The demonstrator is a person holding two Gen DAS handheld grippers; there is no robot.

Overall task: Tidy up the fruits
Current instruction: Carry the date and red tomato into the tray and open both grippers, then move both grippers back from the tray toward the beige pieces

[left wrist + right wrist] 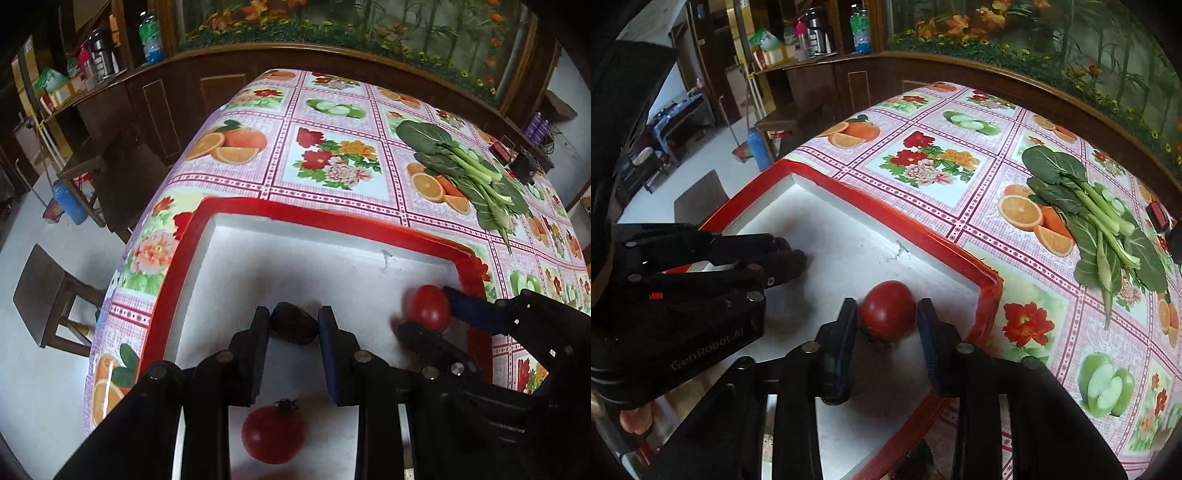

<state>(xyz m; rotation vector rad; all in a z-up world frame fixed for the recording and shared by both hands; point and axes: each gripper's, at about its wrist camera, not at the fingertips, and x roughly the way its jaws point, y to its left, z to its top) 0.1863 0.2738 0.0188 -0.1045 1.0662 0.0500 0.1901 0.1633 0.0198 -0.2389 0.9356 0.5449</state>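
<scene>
The left tool (293, 317) points steeply down, and its two fingers stand close together, each pad pressing on one side of a small dark fruit (294, 328). The right tool (887, 308) also points steeply down, just beside the left one. Its fingers stand on both sides of a red tomato (887, 309); a thin gap shows between the right pad and the tomato skin, so the grip looks loose. In the right wrist view, some fingertips of the person (635, 419) appear under the left tool body, at the lower left edge.
</scene>
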